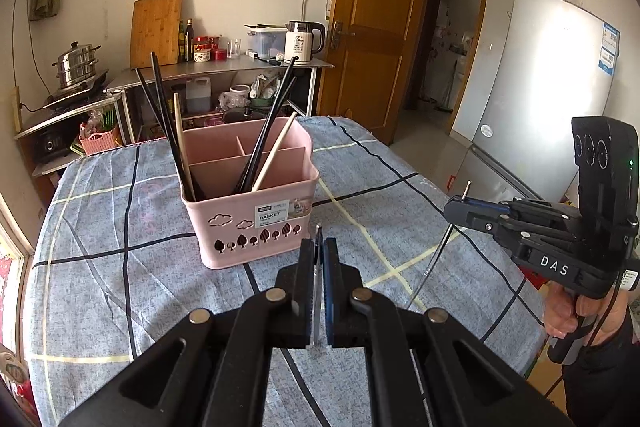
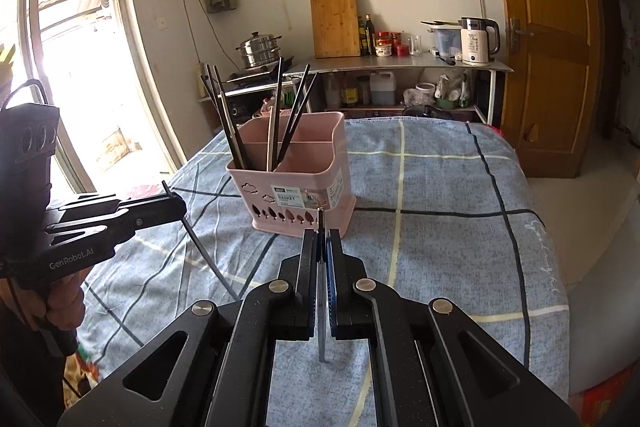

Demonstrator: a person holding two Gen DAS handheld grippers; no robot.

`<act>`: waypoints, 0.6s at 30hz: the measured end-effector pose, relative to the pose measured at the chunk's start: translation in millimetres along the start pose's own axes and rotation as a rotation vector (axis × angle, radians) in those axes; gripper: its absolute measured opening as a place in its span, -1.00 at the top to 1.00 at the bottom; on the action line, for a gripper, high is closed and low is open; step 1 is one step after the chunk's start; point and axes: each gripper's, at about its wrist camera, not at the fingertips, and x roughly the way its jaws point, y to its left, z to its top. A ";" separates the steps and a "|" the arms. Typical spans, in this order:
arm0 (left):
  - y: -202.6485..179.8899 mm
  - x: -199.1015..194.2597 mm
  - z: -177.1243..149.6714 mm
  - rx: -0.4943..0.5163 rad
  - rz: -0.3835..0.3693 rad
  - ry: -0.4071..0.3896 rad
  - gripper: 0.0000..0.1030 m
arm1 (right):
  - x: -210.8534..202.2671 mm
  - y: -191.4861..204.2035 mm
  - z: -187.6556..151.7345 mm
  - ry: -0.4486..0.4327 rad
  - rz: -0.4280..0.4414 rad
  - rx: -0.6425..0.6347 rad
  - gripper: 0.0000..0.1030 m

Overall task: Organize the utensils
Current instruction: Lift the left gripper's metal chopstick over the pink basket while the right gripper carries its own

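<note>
A pink divided basket [image 1: 256, 223] stands on the blue checked cloth; it also shows in the right wrist view [image 2: 304, 187]. Several black and pale chopsticks [image 1: 264, 135] lean in its front compartment, also seen from the right [image 2: 276, 115]. My left gripper [image 1: 319, 247] is shut on a thin metal chopstick [image 1: 317, 291], just in front of the basket. My right gripper [image 2: 321, 237] is shut on another metal chopstick [image 2: 322, 323], tip down. Each gripper shows in the other's view: the right one [image 1: 454, 211] with its stick [image 1: 436, 255], the left one [image 2: 176, 201] with its stick [image 2: 208, 259].
The table [image 1: 100, 267] is covered by the checked cloth. Behind it a steel shelf [image 1: 224, 69] carries a kettle [image 1: 302, 41], bottles, jars and a cutting board. A steamer pot [image 1: 76, 65] stands left. A fridge [image 1: 540, 87] and wooden door [image 1: 376, 19] are right.
</note>
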 end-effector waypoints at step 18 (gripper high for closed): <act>20.6 -15.2 8.3 -0.033 0.018 -0.011 0.91 | -4.4 13.4 13.7 -0.024 0.027 -0.035 0.92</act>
